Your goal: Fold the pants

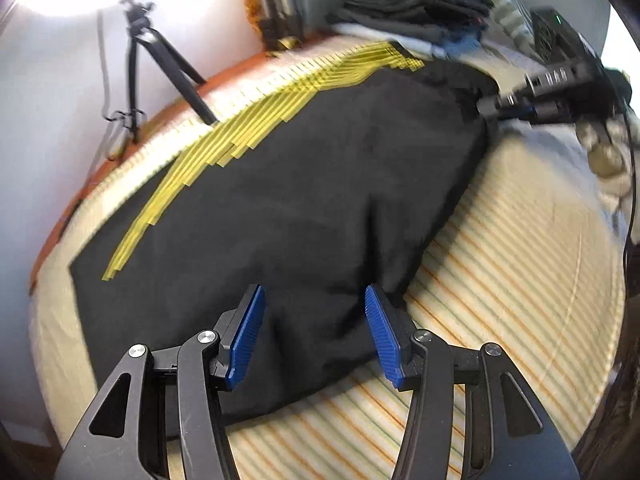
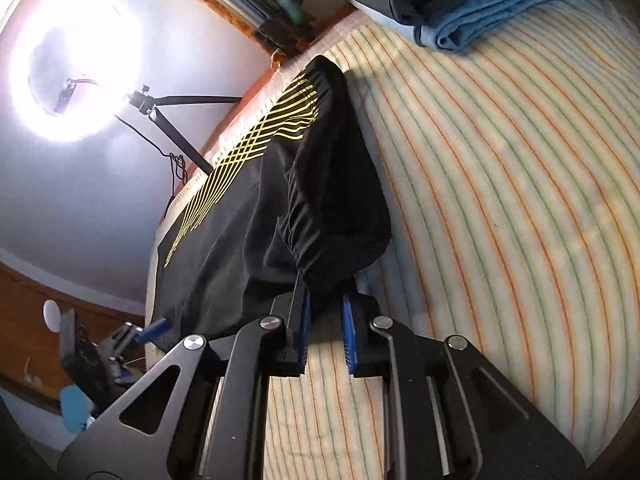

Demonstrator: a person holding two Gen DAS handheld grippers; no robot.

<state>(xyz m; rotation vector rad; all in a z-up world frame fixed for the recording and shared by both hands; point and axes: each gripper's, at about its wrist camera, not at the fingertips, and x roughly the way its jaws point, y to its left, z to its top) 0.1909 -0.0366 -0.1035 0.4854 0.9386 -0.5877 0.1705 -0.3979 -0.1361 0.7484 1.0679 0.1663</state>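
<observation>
Black pants (image 1: 304, 200) with yellow stripes lie across a striped bed sheet (image 1: 500, 260). My left gripper (image 1: 316, 300) is open, its blue pads (image 1: 248, 332) on either side of the near edge of the cloth. My right gripper shows at the far end of the pants in the left wrist view (image 1: 516, 108). In the right wrist view my right gripper (image 2: 325, 312) has its jaws partly closed around a bunched black fold of the pants (image 2: 320, 208), near the gathered waistband; whether the pads press the cloth is not clear.
A stack of folded dark and blue clothes (image 1: 416, 4) sits at the far end of the bed, also in the right wrist view (image 2: 488, 4). A tripod (image 1: 160, 68) with a bright ring light (image 2: 76, 68) stands beside the bed's left edge.
</observation>
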